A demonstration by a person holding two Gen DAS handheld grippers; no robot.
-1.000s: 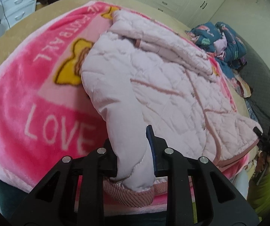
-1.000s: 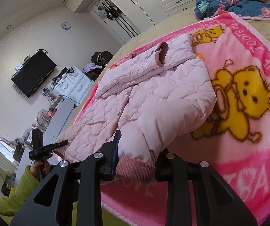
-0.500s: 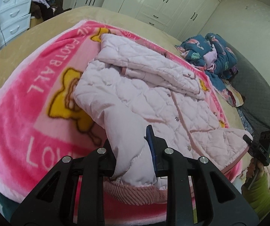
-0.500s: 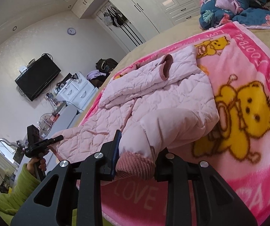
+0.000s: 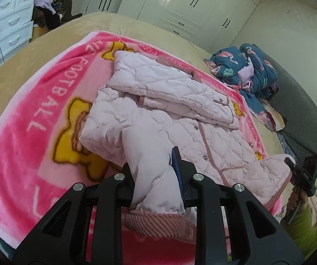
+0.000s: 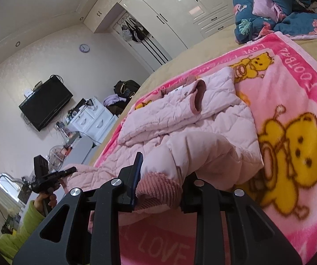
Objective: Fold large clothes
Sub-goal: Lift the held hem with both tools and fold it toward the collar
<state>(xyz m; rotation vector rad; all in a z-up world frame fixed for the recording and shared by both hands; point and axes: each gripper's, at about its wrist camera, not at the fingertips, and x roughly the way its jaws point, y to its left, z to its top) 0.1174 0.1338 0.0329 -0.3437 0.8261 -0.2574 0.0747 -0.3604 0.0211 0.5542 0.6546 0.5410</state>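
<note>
A pale pink quilted jacket (image 5: 169,110) lies on a pink bear-print blanket (image 5: 25,132), one sleeve folded across its upper part. My left gripper (image 5: 156,176) is shut on the other sleeve near its ribbed cuff (image 5: 158,223). The same jacket (image 6: 180,114) shows in the right wrist view on the blanket (image 6: 291,84). My right gripper (image 6: 160,181) is shut on a sleeve at its ribbed pink cuff (image 6: 158,187). In each view the other gripper appears at the jacket's far hem, in the left wrist view (image 5: 302,172) and the right wrist view (image 6: 48,178).
The blanket lies on a beige bed (image 5: 48,42). A heap of blue floral bedding (image 5: 246,66) sits at the far right. White wardrobes (image 5: 180,4) and a white drawer unit (image 5: 10,26) line the walls. A wall TV (image 6: 45,103) hangs opposite.
Both grippers have lifted and drawn their sleeves back from the jacket body. The views have tilted up, showing more of the room.
</note>
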